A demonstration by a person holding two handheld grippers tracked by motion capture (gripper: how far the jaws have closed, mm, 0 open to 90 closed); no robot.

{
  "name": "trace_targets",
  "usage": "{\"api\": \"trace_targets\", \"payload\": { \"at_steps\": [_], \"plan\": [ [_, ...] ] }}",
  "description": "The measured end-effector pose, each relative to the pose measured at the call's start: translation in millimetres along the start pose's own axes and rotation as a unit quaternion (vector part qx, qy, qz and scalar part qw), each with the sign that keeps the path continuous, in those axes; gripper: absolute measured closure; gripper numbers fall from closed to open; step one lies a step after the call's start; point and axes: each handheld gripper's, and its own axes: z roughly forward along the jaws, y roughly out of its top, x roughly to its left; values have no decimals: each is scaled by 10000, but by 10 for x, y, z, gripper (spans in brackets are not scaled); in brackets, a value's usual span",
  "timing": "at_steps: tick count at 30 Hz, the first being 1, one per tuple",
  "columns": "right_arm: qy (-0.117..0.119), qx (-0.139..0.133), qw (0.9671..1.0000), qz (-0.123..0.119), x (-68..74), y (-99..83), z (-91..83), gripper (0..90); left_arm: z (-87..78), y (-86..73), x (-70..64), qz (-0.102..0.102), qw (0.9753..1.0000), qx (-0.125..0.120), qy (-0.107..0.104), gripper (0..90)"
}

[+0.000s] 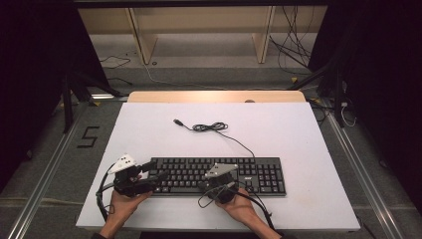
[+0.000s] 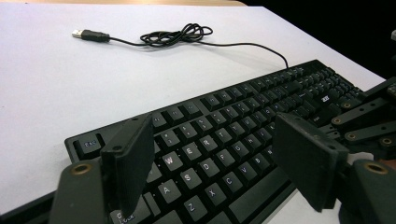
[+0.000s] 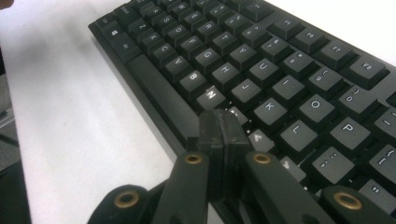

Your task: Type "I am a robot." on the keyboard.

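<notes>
A black keyboard (image 1: 259, 174) lies along the near part of the white table top (image 1: 278, 129). Its thin cable runs back to a loose coil (image 1: 209, 127) and ends in a USB plug (image 1: 177, 121). My left gripper (image 1: 156, 172) is open above the keyboard's left end, and the letter keys of the keyboard (image 2: 219, 140) show between its jaws. The coil (image 2: 176, 35) and plug (image 2: 88, 34) lie far behind. My right gripper (image 1: 222, 181) hovers over the middle keys. Its jaws are shut with nothing in them, tips (image 3: 222, 117) just over the keyboard (image 3: 261, 65) near the N key.
The table's wooden far edge (image 1: 214, 96) faces a wooden shelf frame (image 1: 199, 30), with loose cables on the floor behind. Dark stands rise at both sides. A "5" (image 1: 87, 136) is marked on the floor at the left. The other gripper (image 2: 369, 121) shows at the right of the left gripper view.
</notes>
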Motion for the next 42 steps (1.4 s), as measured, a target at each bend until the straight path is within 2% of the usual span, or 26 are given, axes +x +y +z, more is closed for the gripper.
{"api": "trace_targets", "payload": {
  "at_steps": [6, 10, 16, 22, 29, 32, 33, 37, 42],
  "plan": [
    [-55, -22, 10000, -23, 13, -5, 7, 900, 0, -1, -1, 5, 10000, 9, 8, 293],
    [14, -77, 9999, 141, -6, 0, -17, 900, -4, -1, 16, 12, 10000, 28, 34, 293],
    [164, -512, 9981, 285, -75, 36, -179, 789, 1, -4, 42, -42, 9999, 51, 92, 294],
    [130, -784, 9959, 435, -165, 45, -348, 598, 11, -11, 55, -75, 9998, 121, 151, 325],
    [57, -963, 9939, 543, -210, 54, -466, 438, 37, -27, 74, -61, 9993, 321, 184, 445],
    [53, -1012, 9934, 535, -212, 63, -490, 400, 53, -36, 81, -90, 9989, 399, 223, 501],
    [60, -1035, 9931, 546, -211, 64, -498, 386, 61, -42, 99, -53, 9986, 487, 221, 534],
    [62, -1061, 9928, 550, -205, 64, -519, 347, 87, -55, 119, -23, 9976, 614, 310, 617],
    [49, -1080, 9927, 536, -198, 56, -549, 318, 122, -67, 129, 37, 9967, 745, 313, 719]
  ]
}}
